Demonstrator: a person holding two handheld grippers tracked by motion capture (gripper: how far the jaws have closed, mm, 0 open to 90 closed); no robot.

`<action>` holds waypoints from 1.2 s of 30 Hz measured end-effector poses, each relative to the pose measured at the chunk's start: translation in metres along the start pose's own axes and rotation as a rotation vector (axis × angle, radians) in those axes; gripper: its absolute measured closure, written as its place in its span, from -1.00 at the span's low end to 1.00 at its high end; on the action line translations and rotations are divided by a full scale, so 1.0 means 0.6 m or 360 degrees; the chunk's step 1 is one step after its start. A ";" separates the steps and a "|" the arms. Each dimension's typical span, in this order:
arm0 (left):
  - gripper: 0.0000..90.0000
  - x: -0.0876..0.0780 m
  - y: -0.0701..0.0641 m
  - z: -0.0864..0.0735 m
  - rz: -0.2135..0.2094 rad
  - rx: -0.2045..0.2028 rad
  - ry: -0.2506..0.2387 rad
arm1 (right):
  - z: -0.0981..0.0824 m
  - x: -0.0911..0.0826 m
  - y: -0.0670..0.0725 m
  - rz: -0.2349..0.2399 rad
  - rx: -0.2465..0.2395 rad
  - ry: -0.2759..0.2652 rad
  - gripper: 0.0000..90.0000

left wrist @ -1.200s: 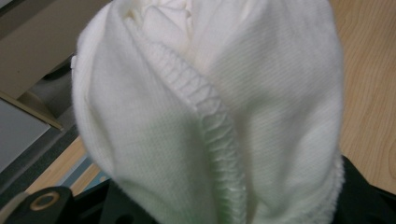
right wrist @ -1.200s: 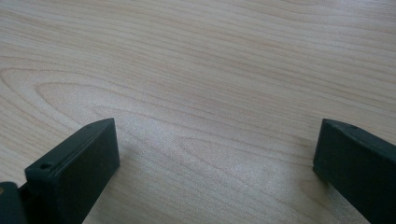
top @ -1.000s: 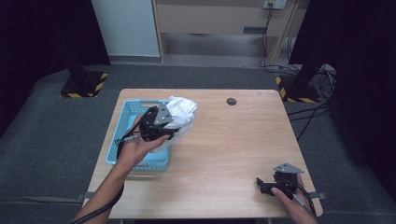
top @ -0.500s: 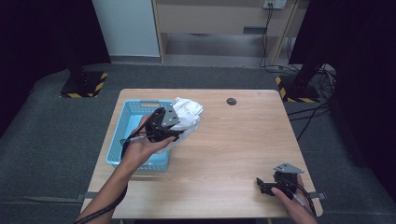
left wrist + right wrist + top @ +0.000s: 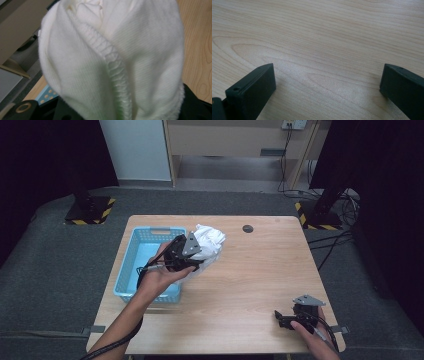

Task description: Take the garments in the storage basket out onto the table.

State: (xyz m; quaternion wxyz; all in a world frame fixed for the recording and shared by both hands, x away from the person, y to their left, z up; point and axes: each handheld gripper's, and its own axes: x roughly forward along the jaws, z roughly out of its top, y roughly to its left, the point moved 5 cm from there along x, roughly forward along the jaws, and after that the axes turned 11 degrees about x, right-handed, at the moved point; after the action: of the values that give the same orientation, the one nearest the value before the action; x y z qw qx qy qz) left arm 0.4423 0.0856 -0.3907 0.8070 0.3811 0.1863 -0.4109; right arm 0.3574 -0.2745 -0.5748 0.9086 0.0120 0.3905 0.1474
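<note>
Pale wooden worktop point(image 5: 240, 280) is carrying a light-blue plastic basket point(image 5: 131, 270) at nine o'clock. Just beside its three o'clock rim, the left claw point(image 5: 200, 256) is pinching a bunched white knitted cloth point(image 5: 209, 242). At five o'clock, the right claw point(image 5: 280, 318) is resting with jaws spread.

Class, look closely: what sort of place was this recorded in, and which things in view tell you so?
Probably a lab or test room set up for recording. A lone wooden table stands on grey carpet between black curtains, with stand bases marked in yellow and black tape and cables trailing across the floor.
</note>
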 end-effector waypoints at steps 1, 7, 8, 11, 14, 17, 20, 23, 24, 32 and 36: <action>0.14 0.002 -0.001 0.001 -0.0002 0.0004 0.0001 | 0.000 0.000 0.000 0.0000 0.0000 0.0000 -1.00; 0.14 0.013 -0.004 0.008 -0.0017 0.0012 0.0006 | 0.000 0.000 0.000 -0.0001 0.0001 0.0002 -0.99; 0.14 0.015 -0.005 0.008 -0.0021 0.0013 0.0010 | 0.000 0.000 0.000 -0.0001 0.0002 0.0002 -1.00; 0.14 0.021 -0.006 0.011 -0.0028 0.0011 0.0011 | 0.000 0.000 0.000 0.0002 -0.0004 0.0002 -1.00; 0.14 0.026 -0.008 0.015 -0.0035 0.0022 0.0022 | 0.001 0.001 -0.001 0.0005 -0.0011 0.0001 -1.00; 0.14 0.032 -0.008 0.020 -0.0040 0.0024 0.0022 | 0.002 0.002 -0.001 0.0006 -0.0009 0.0001 -1.00; 0.14 0.035 -0.007 0.023 -0.0041 0.0020 0.0019 | 0.002 0.002 -0.001 0.0005 -0.0009 0.0001 -1.00; 0.14 0.041 -0.008 0.027 -0.0047 0.0015 0.0012 | 0.002 0.002 -0.001 0.0005 -0.0008 0.0001 -1.00; 0.14 0.042 -0.008 0.028 -0.0049 0.0011 0.0006 | 0.002 0.002 -0.001 0.0005 -0.0008 0.0001 -1.00; 0.13 0.060 -0.011 0.030 -0.0065 0.0016 0.0023 | 0.002 0.002 -0.001 0.0005 -0.0008 0.0001 -1.00; 0.13 0.075 -0.011 0.033 -0.0071 0.0012 0.0034 | 0.002 0.002 -0.001 0.0005 -0.0009 0.0001 -1.00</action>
State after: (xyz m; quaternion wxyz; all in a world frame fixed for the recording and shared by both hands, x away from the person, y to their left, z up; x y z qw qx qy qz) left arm 0.4630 0.0443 -0.4084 0.7941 0.3842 0.2021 -0.4254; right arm 0.3589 -0.2747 -0.5748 0.9083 0.0099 0.3905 0.1500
